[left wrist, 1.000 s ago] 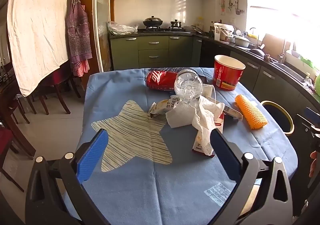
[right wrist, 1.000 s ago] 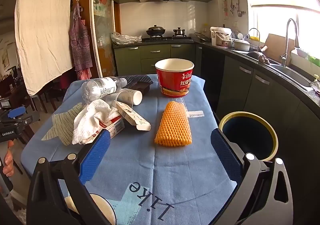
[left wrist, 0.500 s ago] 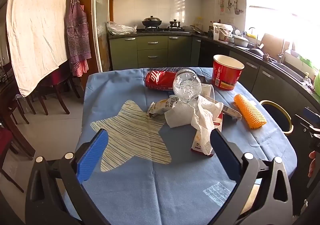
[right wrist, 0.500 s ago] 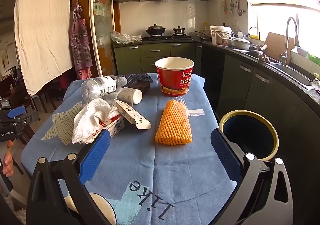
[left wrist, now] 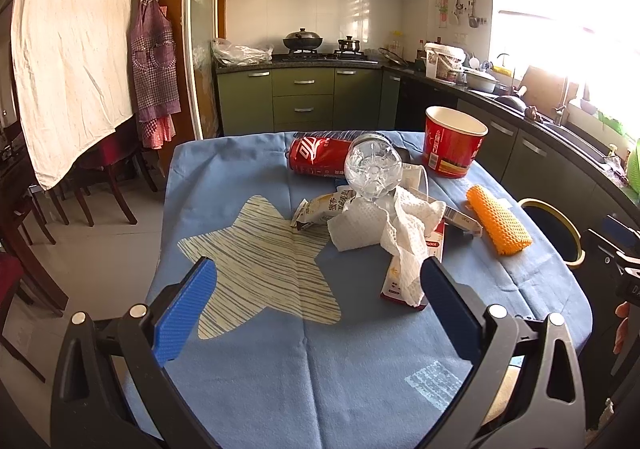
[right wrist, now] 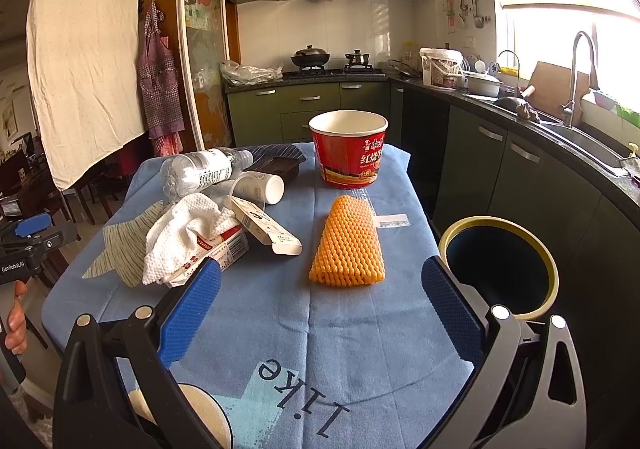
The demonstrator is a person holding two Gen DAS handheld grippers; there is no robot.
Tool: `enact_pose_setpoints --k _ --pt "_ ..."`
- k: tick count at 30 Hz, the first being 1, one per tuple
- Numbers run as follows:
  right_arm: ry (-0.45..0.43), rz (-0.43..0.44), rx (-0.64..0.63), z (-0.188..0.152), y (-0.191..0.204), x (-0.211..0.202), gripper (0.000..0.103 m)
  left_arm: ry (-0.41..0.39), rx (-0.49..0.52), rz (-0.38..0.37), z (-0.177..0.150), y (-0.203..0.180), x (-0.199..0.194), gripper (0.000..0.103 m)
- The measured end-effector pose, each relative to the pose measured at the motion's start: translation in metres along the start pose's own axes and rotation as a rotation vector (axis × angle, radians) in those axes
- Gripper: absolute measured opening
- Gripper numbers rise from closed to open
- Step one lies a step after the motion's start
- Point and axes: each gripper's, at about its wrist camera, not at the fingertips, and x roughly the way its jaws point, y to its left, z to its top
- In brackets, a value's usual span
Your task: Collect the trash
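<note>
While I hold both above the tabletop (right wrist: 352,329):
Left tongs (left wrist: 316,297): wide, empty.
Right tongs (right wrist: 320,303): wide, empty.
Orange foam net (right wrist: 349,243): lying just ahead of my right tongs.
Bin (right wrist: 498,263): beside tabletop's right edge.

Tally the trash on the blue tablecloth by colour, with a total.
Red: 3, the can, the noodle bucket, the carton
White: 3, the paper towel, the cup, the small box
Orange: 1, the foam net
Clear: 1, the bottle
Dark: 1, the tray
Cream: 1, the wrapper
Total: 10
</note>
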Motion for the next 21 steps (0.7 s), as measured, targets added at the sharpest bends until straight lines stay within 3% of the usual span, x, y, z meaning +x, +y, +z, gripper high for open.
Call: enact_pose_setpoints --k 21 --pt "0.000 0.000 0.001 -0.0001 0.0000 0.0000 0.099 0.003 -0.001 -0.003 -0.0012 0.0006 0.0010 0.097"
